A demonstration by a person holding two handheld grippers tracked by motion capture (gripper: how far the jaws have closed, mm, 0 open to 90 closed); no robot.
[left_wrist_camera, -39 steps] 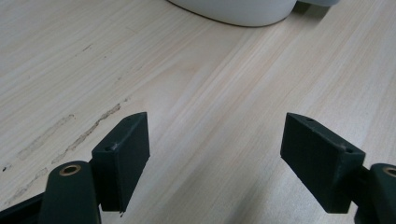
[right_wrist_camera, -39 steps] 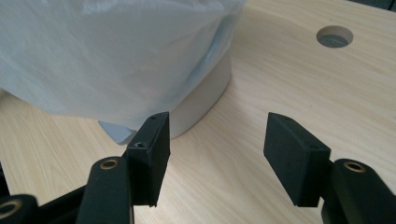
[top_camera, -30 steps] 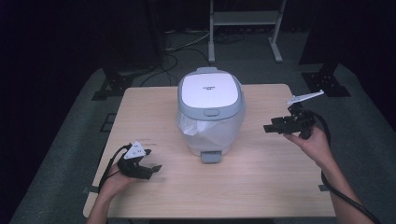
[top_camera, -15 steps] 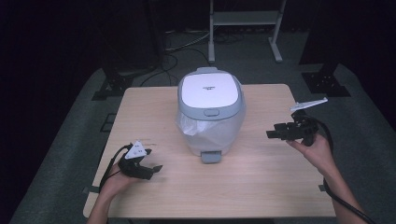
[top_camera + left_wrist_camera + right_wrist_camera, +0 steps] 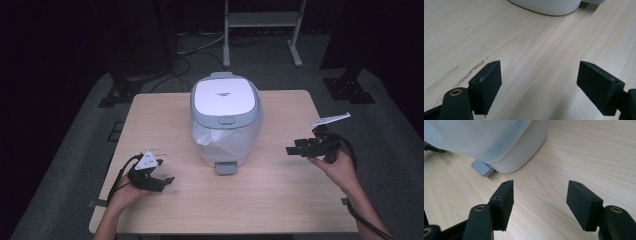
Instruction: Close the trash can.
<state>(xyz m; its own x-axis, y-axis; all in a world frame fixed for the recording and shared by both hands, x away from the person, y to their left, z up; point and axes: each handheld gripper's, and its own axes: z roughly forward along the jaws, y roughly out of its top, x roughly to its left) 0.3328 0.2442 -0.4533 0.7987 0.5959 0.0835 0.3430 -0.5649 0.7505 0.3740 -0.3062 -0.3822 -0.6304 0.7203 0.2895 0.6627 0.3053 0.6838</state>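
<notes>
High view: a white rice cooker (image 5: 226,117), lid closed so its contents cannot be told, stands at the middle of the wooden worktop (image 5: 280,200), a clear plastic bag (image 5: 210,137) draped on its front. Your left claw (image 5: 159,181) rests near the front left; your right claw (image 5: 296,149) hovers at the right, aimed at the cooker. Left claw view adds scuff marks (image 5: 461,75) in the wood. Right claw view adds the cooker's grey foot tab (image 5: 482,168). Both claws are spread wide, holding nothing.
</notes>
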